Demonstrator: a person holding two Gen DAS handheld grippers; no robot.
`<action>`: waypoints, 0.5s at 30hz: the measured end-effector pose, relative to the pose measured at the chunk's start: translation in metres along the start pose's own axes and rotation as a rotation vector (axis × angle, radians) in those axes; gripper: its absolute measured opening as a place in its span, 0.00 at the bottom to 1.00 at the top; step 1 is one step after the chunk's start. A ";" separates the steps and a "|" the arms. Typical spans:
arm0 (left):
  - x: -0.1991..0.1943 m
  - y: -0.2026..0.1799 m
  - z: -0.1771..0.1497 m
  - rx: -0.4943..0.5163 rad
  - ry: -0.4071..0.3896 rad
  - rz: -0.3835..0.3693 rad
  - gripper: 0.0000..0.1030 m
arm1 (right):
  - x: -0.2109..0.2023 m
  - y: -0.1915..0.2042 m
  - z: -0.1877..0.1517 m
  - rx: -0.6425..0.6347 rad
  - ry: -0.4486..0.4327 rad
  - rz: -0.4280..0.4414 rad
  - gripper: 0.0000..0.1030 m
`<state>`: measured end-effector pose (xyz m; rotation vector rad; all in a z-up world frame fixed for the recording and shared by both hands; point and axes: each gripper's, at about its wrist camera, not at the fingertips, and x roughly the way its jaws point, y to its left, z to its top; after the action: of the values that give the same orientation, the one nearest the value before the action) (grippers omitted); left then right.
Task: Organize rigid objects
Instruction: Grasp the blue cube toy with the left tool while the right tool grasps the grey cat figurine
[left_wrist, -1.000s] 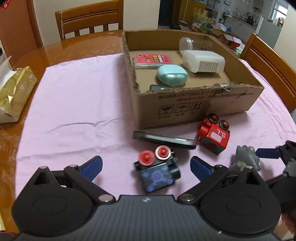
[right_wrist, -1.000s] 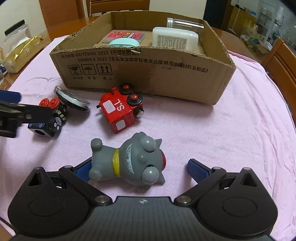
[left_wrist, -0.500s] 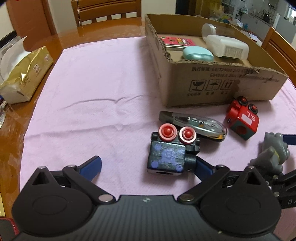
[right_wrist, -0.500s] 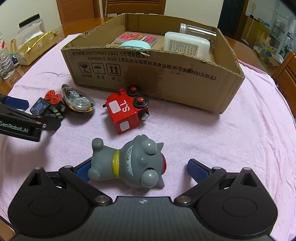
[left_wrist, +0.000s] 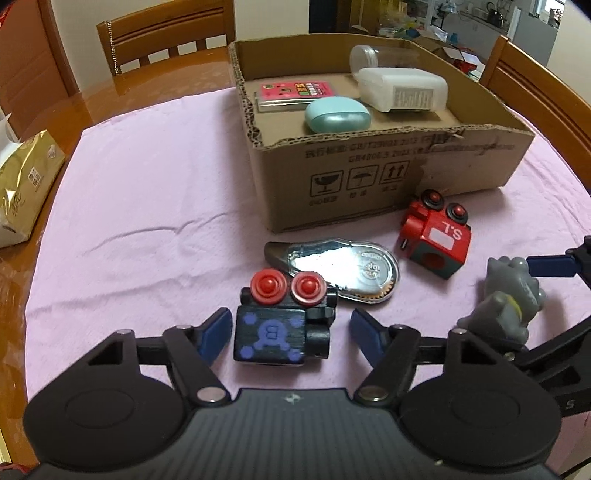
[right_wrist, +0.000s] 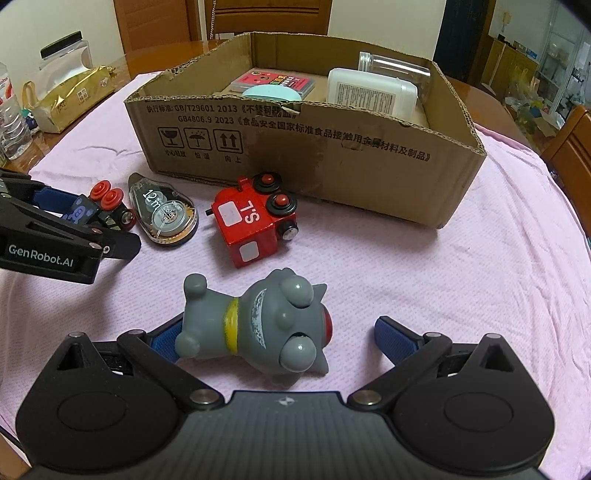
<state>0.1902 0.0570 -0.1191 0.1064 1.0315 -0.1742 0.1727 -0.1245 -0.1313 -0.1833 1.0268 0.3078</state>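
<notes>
The left gripper (left_wrist: 290, 334) stands low over the pink cloth (left_wrist: 147, 206), and its jaws are closing around the black toy wagon (left_wrist: 282, 328) with the two red wheels on top. The wagon lies between the two blue pads; the left pad looks just beside its painted face, while on the right side a gap is visible, so I judge it is not yet clamped. Its long axis runs across the jaws, a bit toward the right pad.

The right gripper (right_wrist: 275, 341) is wide open around the grey cat figure (right_wrist: 258, 325), which lies on its side with the feet toward the left pad and the head toward the right one. So its long axis also goes from pad to pad, and a close would press it end to end.

The cardboard box (left_wrist: 388, 173) is straight ahead of both grippers. Between are the correction tape (left_wrist: 343, 271) and the red toy wagon (left_wrist: 436, 236), nearer to the right hand.
</notes>
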 end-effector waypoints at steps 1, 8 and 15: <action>0.000 0.000 0.000 -0.001 0.002 -0.001 0.68 | 0.000 0.000 0.001 0.000 0.004 0.000 1.00; 0.000 0.000 0.002 0.008 0.004 -0.008 0.64 | 0.003 0.004 0.011 -0.041 0.030 0.024 0.99; 0.000 0.002 0.004 0.013 0.011 -0.013 0.49 | -0.003 0.012 0.020 -0.114 0.044 0.058 0.76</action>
<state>0.1942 0.0583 -0.1167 0.1122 1.0427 -0.1924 0.1835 -0.1076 -0.1185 -0.2644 1.0606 0.4165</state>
